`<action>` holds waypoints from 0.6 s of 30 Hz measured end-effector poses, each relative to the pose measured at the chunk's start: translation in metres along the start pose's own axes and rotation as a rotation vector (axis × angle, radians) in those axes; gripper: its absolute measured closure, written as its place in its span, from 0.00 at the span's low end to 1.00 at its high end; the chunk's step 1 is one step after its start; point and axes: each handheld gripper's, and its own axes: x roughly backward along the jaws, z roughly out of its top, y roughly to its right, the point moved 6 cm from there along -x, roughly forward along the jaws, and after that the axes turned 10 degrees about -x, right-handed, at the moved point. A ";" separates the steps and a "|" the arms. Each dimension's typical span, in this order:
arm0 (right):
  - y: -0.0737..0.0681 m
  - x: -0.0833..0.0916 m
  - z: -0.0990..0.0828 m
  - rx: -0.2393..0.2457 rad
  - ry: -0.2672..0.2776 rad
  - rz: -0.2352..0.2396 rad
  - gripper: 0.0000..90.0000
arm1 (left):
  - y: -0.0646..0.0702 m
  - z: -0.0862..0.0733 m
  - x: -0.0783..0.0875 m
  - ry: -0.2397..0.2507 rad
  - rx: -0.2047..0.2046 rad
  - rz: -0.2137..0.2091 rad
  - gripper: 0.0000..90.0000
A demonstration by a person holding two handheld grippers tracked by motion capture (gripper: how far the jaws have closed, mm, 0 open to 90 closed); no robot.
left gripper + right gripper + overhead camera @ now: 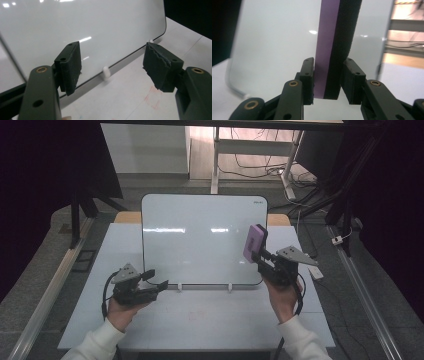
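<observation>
A white board point(200, 240) stands upright on the pale table point(210, 325), its face toward me. My right gripper point(260, 256) is shut on a purple eraser point(254, 242) with a black felt side, held up in front of the board's right edge. In the right gripper view the eraser point(334, 45) stands on end between the two pads of the right gripper point(328, 72), with the board point(274, 37) behind it. My left gripper point(156, 279) hovers low by the board's bottom left corner. Its jaws point(112, 67) stand open with nothing between them, pointing at the board point(75, 22).
Two small white feet point(180, 287) point(230, 287) prop the board's lower edge; one foot point(106, 72) is close ahead of the left gripper. Faint red marks point(152, 97) lie on the table. Desk legs and cables point(260, 167) are on the floor beyond.
</observation>
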 end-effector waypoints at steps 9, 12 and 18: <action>0.013 -0.016 0.028 -0.018 -0.049 -0.076 0.71 | -0.013 -0.013 0.008 -0.015 0.027 0.033 0.36; 0.014 -0.024 0.032 -0.007 -0.067 -0.099 0.71 | -0.014 -0.014 0.008 -0.014 0.028 0.035 0.36; 0.014 -0.034 0.046 0.012 -0.080 -0.157 0.71 | -0.015 -0.014 0.008 -0.015 0.029 0.033 0.37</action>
